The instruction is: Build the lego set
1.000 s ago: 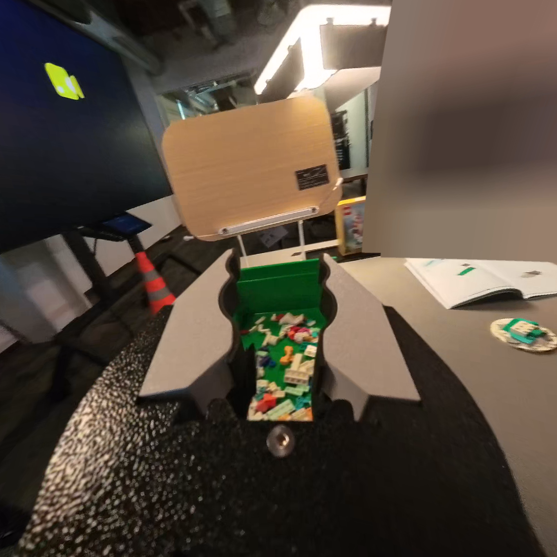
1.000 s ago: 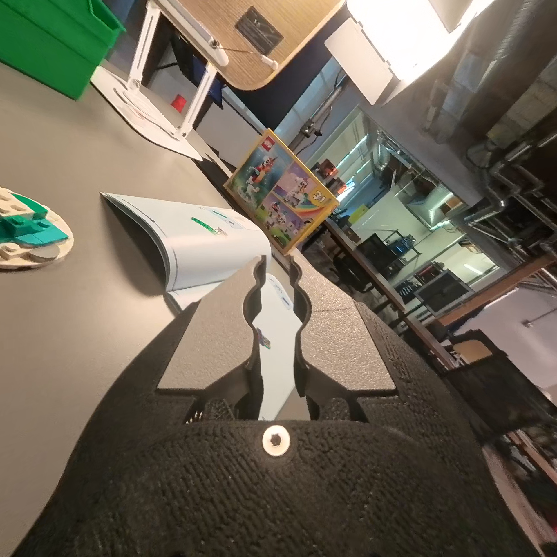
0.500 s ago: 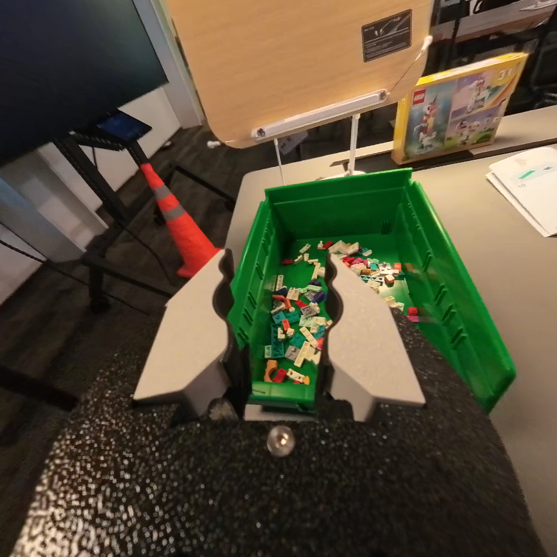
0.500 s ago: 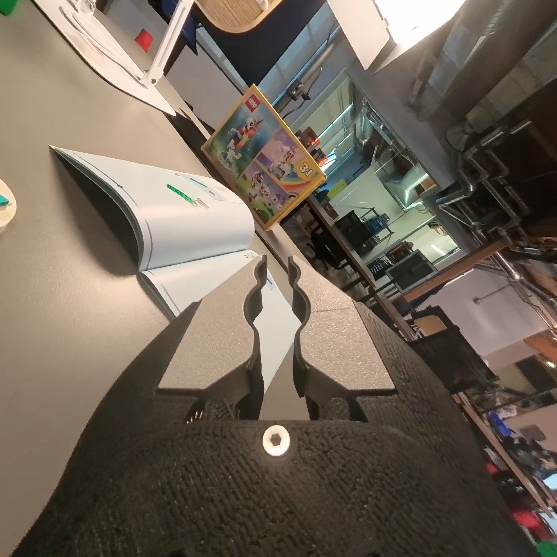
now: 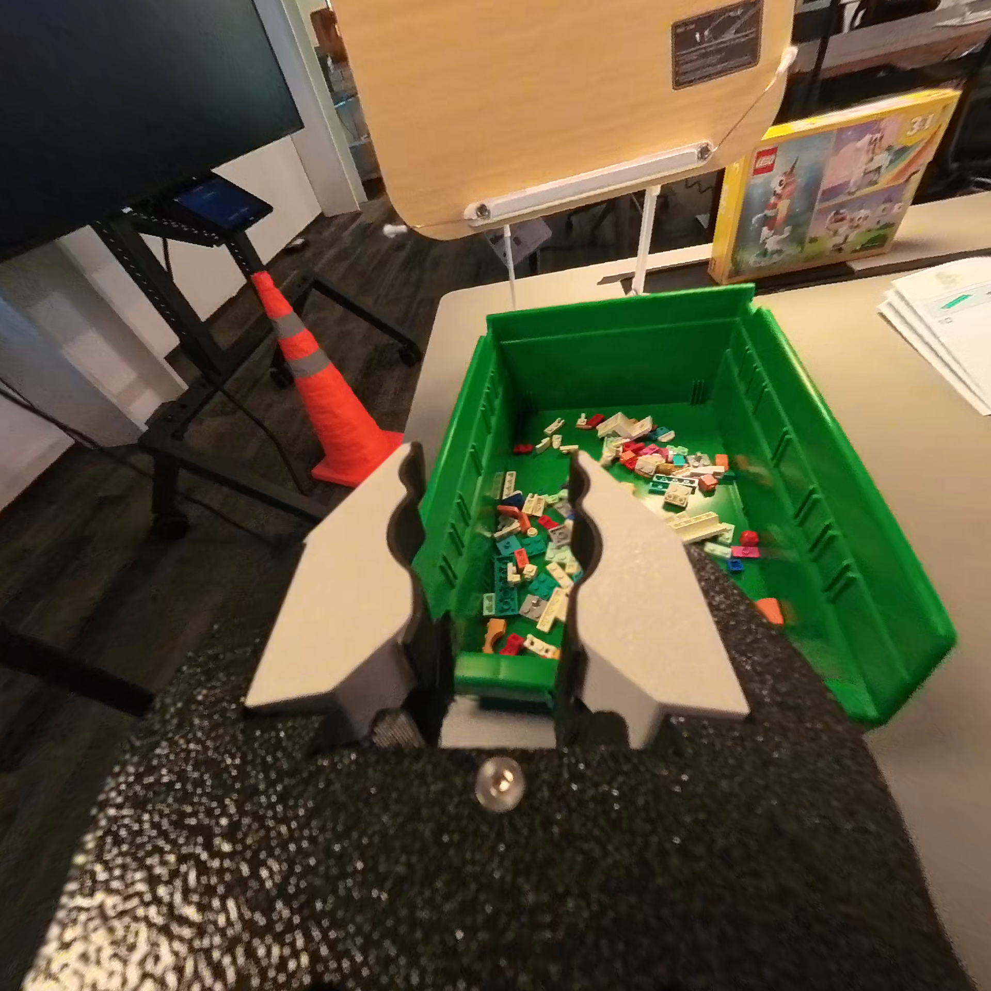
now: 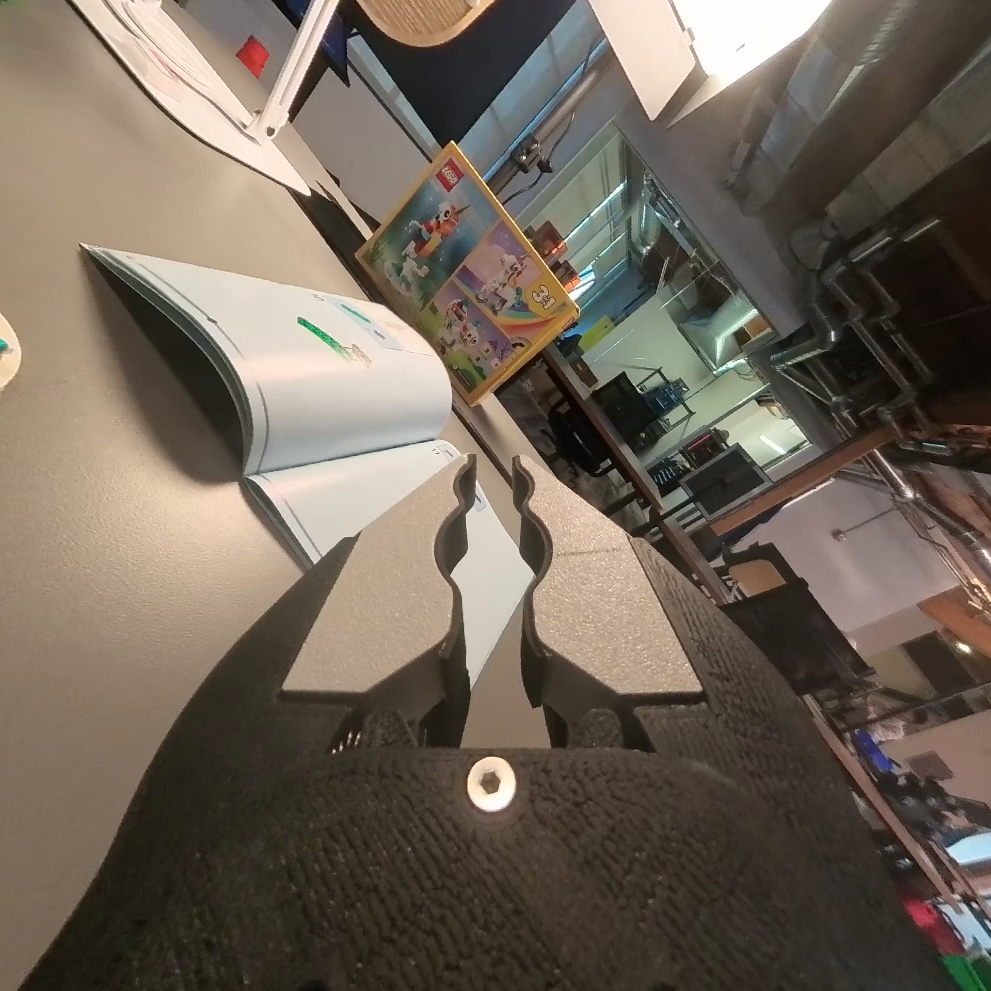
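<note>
the left gripper [image 5: 496,461] hangs wide open and empty over the green bin [image 5: 869,579] of loose lego pieces [image 5: 541,563]; the right gripper [image 6: 493,466], slightly parted, holds nothing near the open instruction booklet [image 6: 332,386].

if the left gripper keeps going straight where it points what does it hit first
Likely the loose bricks on the floor of the green bin. The left gripper is open and angled down over the bin's left wall, though depth is hard to judge.
</note>
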`<action>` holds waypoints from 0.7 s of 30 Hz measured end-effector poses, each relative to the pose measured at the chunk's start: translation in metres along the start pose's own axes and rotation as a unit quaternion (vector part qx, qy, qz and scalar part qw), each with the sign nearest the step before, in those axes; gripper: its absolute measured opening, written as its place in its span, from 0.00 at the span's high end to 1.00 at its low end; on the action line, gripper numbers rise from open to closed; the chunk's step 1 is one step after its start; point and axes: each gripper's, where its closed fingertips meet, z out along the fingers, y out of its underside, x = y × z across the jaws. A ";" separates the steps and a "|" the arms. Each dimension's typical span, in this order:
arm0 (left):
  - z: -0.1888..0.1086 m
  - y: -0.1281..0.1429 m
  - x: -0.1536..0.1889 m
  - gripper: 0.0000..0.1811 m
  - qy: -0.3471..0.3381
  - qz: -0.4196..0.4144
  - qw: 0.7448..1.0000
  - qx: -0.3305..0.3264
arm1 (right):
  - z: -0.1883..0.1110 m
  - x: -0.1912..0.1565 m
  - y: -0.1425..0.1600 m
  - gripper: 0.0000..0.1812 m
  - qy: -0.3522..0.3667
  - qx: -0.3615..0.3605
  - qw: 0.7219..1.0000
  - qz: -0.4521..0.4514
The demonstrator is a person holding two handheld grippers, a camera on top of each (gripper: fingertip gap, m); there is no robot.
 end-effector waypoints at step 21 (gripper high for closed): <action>0.012 -0.003 0.022 0.72 0.107 0.047 0.993 -0.030 | 0.004 -0.018 -0.003 0.94 -0.032 0.000 0.998 -0.048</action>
